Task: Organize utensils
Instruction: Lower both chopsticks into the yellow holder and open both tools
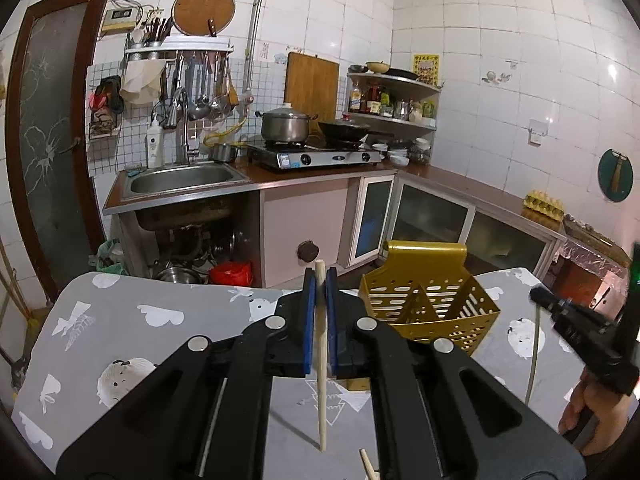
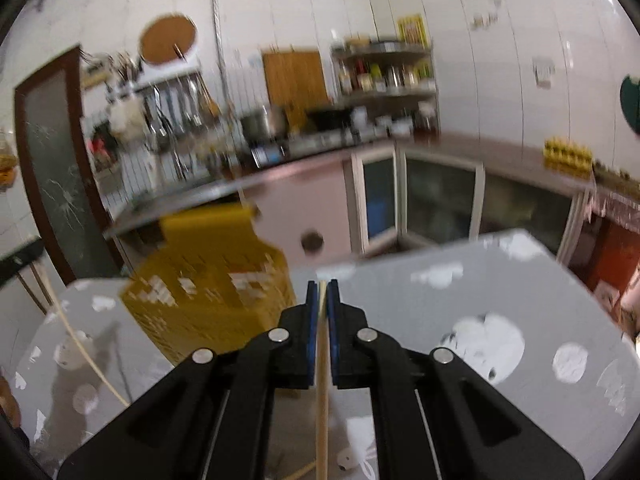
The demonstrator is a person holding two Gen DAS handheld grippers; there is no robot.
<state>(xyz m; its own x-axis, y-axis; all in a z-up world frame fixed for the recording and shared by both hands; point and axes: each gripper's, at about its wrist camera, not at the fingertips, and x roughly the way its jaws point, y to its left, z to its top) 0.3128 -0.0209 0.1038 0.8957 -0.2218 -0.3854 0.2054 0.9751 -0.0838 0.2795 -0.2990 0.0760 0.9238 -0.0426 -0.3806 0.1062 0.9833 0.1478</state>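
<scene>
Your left tongs (image 1: 319, 280) were pinching a pale wooden chopstick (image 1: 321, 360), held upright with its tip poking up past the blue pads (image 1: 308, 320). The gold slotted holder (image 1: 430, 308) stood on the worktop (image 1: 160, 344) just right of those tongs, nothing between them and it. A second chopstick end (image 1: 368, 464) lay on the grey patterned cloth close under the tongs.

Your right tongs (image 2: 323, 292) were also pressed shut on a chopstick of their own (image 2: 322, 420), with the gold holder (image 2: 208, 288) off to their left, pretty smeared by blur.

Only the left camera gave you the kitchen sharp: sink (image 1: 180, 180), stove (image 1: 316, 156) with a pot (image 1: 285, 122), corner shelf (image 1: 394, 98). It also caught your right hand (image 1: 592, 412) and its tool at the edge, a thin chopstick (image 1: 534, 344) hanging from it. The right camera showed a thin stick (image 2: 86, 356) at its left edge, hanging at a slant over the cloth.
</scene>
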